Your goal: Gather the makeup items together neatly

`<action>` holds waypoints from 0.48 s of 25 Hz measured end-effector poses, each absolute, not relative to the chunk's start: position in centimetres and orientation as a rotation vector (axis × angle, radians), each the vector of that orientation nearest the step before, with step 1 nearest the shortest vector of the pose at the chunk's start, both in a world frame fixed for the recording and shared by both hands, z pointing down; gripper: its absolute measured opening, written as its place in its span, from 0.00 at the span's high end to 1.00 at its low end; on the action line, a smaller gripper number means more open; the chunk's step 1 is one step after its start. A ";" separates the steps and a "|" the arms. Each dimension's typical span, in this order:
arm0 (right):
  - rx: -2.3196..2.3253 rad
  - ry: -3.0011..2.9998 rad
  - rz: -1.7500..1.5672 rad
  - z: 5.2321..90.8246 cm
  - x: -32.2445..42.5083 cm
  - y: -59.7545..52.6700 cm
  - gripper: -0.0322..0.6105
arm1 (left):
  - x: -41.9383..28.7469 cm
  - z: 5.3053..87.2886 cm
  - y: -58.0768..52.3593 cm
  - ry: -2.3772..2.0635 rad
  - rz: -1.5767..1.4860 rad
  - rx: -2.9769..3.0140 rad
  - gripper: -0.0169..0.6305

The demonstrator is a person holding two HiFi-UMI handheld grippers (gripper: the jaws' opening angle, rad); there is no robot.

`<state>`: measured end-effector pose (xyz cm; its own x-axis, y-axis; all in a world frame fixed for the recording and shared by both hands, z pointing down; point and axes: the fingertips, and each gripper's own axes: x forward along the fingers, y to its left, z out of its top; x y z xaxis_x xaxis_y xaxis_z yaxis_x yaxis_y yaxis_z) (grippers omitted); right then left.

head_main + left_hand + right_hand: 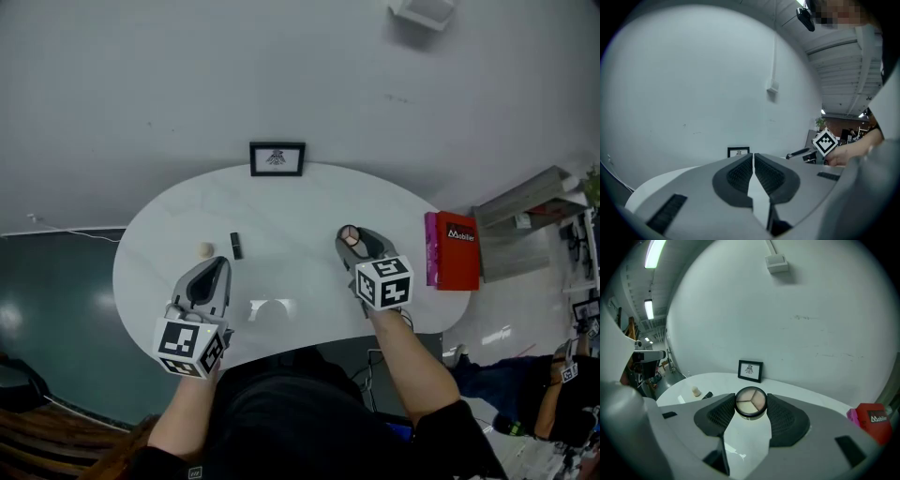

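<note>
- The right claw (pixel 352 241) is clamped on a round compact (pixel 750 401), with one pad on each side of its black rim. The compact sits over the table's right middle and appears lifted off the top.
- The compact looks light and stiff. Its smooth rim could slip or swivel between the pads. Its three pale pans lie bare, so I judge them easy to crack or smudge. The best hold seems to be rim to rim across the widest part, as now.
- The left claw (pixel 753 159) is closed with nothing in it, over the near-left part of the table.
- A short black stick (pixel 236 246) and a small beige puff (pixel 205 249) lie near each other on the left, well apart from the compact. The stick is probably hard and may roll. The puff looks soft and light.
- The table (pixel 309 202) is white, glossy and rounded, so items may slide on it.
- A framed picture (pixel 277 159) stands at the far edge against a plain pale wall (pixel 281 75).
- A red box (pixel 458 251) sits at the right edge.
- A dark teal floor (pixel 56 281) shows at left.
</note>
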<state>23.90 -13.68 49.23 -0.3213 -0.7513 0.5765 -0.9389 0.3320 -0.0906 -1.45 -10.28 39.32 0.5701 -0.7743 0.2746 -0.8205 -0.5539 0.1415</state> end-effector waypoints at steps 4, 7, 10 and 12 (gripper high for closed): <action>1.513 -2.165 0.566 48.1 19.8 -13.5 0.62 | -5.5 39.1 -10.2 -1.295 0.248 2.563 0.94; 1.526 -2.163 0.564 47.7 16.9 -13.3 0.62 | -8.4 39.0 -10.2 -1.277 0.244 2.577 0.94; 1.527 -2.166 0.559 47.1 14.3 -13.2 0.62 | -10.9 38.9 -10.2 -1.270 0.238 2.583 0.94; 1.526 -2.170 0.560 46.9 12.8 -13.1 0.62 | -12.4 39.0 -10.1 -1.266 0.236 2.582 0.94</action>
<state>12.79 -13.13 46.87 -0.3043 -0.7736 0.5558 -0.9460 0.3140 -0.0809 -12.35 -10.11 38.97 0.6079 -0.7519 0.2553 -0.7933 -0.5885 0.1559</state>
